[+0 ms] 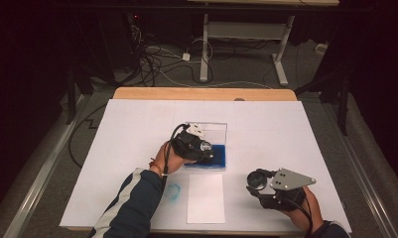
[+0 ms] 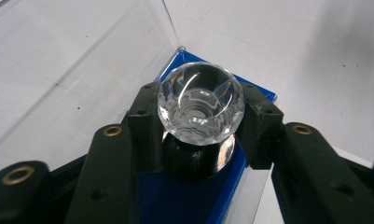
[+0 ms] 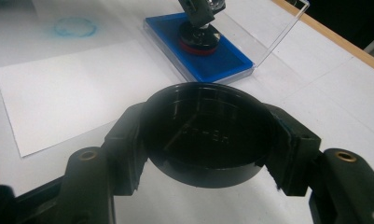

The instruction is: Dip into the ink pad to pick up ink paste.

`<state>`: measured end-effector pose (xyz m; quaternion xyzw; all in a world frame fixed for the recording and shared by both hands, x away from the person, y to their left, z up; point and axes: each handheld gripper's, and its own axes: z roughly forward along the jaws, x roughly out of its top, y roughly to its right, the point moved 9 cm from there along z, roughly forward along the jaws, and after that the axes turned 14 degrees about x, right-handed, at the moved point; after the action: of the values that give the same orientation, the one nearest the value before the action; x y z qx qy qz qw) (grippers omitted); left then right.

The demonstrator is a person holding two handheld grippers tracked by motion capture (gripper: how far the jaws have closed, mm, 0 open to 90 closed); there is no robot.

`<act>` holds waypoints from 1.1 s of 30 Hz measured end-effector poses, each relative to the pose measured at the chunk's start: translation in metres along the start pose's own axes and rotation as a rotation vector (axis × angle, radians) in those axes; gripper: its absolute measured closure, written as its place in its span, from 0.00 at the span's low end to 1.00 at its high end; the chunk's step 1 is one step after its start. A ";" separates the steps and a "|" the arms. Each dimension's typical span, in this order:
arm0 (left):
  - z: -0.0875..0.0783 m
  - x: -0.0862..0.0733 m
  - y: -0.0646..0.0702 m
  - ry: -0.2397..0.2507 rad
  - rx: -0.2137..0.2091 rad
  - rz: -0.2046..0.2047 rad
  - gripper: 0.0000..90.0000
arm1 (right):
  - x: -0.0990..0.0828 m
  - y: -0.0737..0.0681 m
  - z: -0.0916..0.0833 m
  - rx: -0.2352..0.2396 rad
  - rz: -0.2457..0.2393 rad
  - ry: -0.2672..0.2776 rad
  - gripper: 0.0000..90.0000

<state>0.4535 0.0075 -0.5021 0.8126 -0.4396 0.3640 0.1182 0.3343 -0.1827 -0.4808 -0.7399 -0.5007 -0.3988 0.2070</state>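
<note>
Left gripper (image 2: 201, 135) clamps stamp (image 2: 201, 109) by faceted clear knob (hard, slippery; grip at widest part), pressed on blue ink pad (image 3: 222, 58) near table centre. Right gripper (image 3: 208, 154) clamps black cap (image 3: 205, 133), light, rigid.

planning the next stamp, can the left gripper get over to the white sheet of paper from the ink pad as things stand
Probably yes. The left gripper holds the stamp on the blue ink pad, and the white sheet of paper lies just in front of it with bare table between. The right gripper, holding the black cap, sits off to the side.
</note>
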 end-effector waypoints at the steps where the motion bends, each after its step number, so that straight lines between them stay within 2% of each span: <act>1: 0.000 0.000 0.000 -0.002 -0.003 0.000 0.60 | 0.000 0.000 0.000 0.000 -0.001 0.001 0.43; 10: -0.001 0.001 0.000 -0.015 -0.002 -0.005 0.60 | 0.000 0.000 -0.001 -0.001 0.002 0.001 0.43; 13: -0.003 0.002 0.001 -0.016 -0.003 0.010 0.60 | 0.000 0.000 -0.001 -0.004 0.001 0.001 0.43; 17: -0.012 0.008 0.003 0.021 -0.004 0.005 0.60 | 0.002 0.002 -0.002 -0.005 0.003 0.008 0.43; 22: -0.027 0.015 0.002 0.057 -0.006 0.020 0.60 | 0.001 0.004 -0.002 -0.013 0.007 0.007 0.43; 33: -0.042 0.018 0.002 0.087 -0.021 0.025 0.60 | 0.000 0.006 -0.004 -0.019 0.017 0.006 0.43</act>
<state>0.4377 0.0167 -0.4607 0.7892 -0.4479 0.3957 0.1412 0.3382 -0.1878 -0.4785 -0.7448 -0.4898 -0.4042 0.2049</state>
